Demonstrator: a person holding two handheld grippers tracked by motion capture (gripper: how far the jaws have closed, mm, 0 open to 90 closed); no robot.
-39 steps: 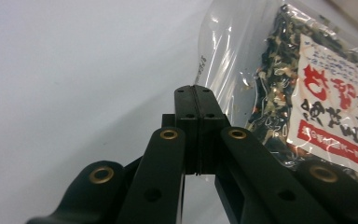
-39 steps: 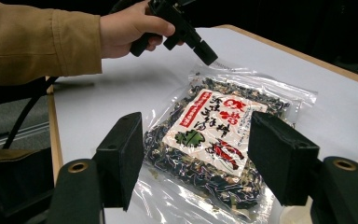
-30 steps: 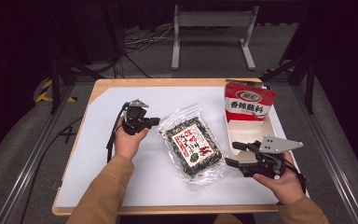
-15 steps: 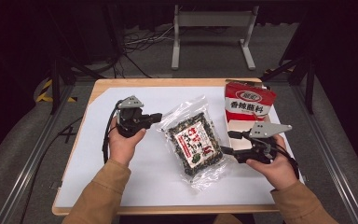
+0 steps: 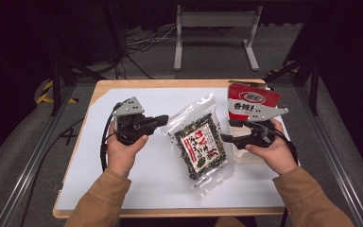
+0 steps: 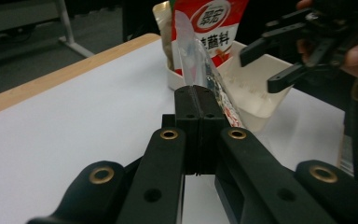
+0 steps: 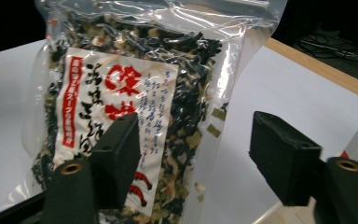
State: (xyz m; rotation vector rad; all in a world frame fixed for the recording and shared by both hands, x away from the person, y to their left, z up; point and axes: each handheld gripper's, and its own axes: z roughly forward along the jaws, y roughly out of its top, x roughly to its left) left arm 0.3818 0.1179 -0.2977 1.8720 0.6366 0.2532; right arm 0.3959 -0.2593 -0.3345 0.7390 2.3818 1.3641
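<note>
The left gripper is pinching the top edge of the clear bag of dried greens and tipping it up off the white table. The right gripper is spreading its jaws beside the bag's other side, with nothing held. Next, I think, it needs to grab that side.

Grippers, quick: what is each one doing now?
Left gripper: shut on the clear plastic bag of dark dried food.
Right gripper: open, jaws just widened, holding nothing.
</note>
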